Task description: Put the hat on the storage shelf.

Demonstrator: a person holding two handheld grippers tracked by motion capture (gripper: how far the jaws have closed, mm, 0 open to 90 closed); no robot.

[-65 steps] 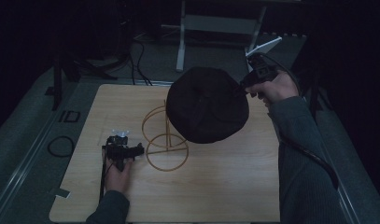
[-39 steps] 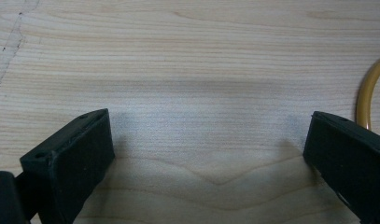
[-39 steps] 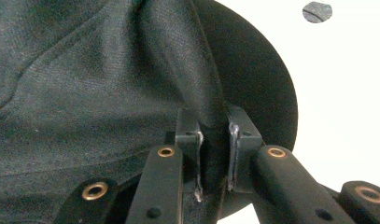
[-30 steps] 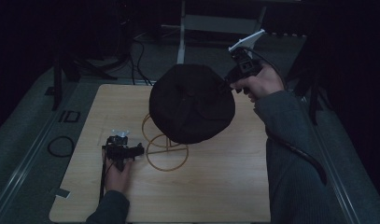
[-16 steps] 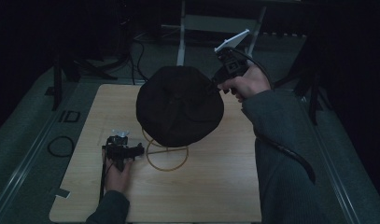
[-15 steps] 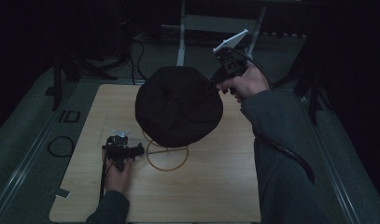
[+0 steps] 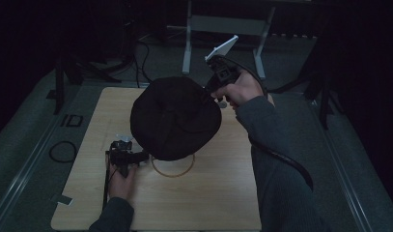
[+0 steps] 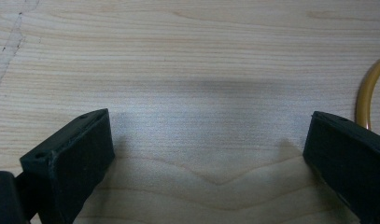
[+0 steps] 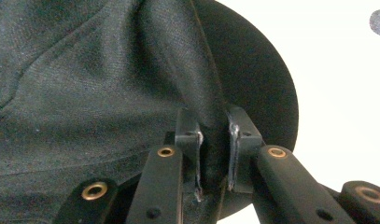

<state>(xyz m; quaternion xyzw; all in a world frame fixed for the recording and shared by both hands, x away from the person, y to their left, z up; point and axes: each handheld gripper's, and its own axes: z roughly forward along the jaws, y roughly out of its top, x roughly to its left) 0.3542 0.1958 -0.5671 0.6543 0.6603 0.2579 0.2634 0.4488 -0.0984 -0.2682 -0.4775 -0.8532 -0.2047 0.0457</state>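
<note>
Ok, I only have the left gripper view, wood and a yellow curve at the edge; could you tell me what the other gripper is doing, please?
Observer: The right gripper is shut on the brim of a black hat.
Operator: Where is the hat?
Observer: Held over a yellow wire ring on the table; your curve is that ring.
Operator: And my gripper?
Observer: A hand rests the left gripper on the table, just left of the ring.

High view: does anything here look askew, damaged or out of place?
Nothing looks damaged or spilled. The black hat hangs tilted above the gold wire stand, pinched at its brim by the right gripper. The left gripper rests open on the table beside the stand's ring.
</note>
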